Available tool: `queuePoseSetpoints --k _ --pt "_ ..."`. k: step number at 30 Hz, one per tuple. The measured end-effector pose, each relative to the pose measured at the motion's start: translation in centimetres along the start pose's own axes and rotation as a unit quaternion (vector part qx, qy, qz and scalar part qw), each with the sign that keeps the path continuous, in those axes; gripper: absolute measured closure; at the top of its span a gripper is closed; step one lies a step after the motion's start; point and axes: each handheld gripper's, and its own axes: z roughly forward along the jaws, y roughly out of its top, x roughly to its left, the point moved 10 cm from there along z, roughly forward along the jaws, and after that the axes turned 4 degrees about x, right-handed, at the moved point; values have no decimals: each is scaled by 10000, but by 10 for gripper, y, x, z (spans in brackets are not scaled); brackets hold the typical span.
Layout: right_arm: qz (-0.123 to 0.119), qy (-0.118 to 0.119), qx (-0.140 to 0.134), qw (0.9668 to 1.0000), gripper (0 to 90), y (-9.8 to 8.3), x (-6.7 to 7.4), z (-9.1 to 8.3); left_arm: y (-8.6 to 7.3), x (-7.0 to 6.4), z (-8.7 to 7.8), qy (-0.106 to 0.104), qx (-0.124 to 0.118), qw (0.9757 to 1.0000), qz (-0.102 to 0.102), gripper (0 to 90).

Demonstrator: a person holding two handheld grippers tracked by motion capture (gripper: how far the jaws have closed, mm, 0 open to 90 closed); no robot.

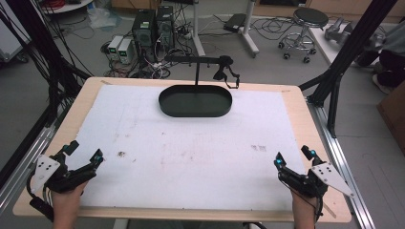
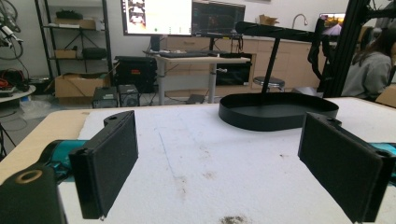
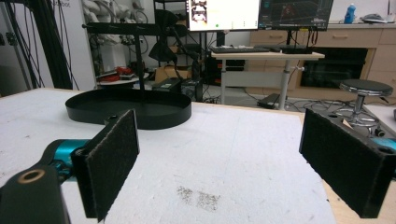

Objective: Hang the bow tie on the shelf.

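A black oval tray (image 1: 195, 101) with an upright post and a crossbar sits at the far middle of the white foam mat (image 1: 191, 143). My left gripper (image 1: 85, 150) rests at the near left corner, open, nothing between its jaws. My right gripper (image 1: 294, 156) rests at the near right corner, open and empty too. In the left gripper view the black oval tray (image 2: 278, 111) lies ahead to the right beyond my left gripper (image 2: 224, 163). Ahead to the left in the right gripper view, the black oval tray (image 3: 128, 108) sits past my right gripper (image 3: 219, 163).
The mat covers a wooden table (image 1: 296, 102) whose bare edge shows all around. Dark smudges (image 1: 121, 154) mark the mat. Black frame posts (image 1: 351, 50) stand at the right, computers and cables (image 1: 153, 28) on the floor behind, a stool (image 1: 305, 28) at the far right.
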Motion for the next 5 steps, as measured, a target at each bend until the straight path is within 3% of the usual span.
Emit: queuePoseSetpoints --k 5 --pt "-7 -75 96 9999 110 0 -3 1 -3 2 2 31 86 10000 -11 125"
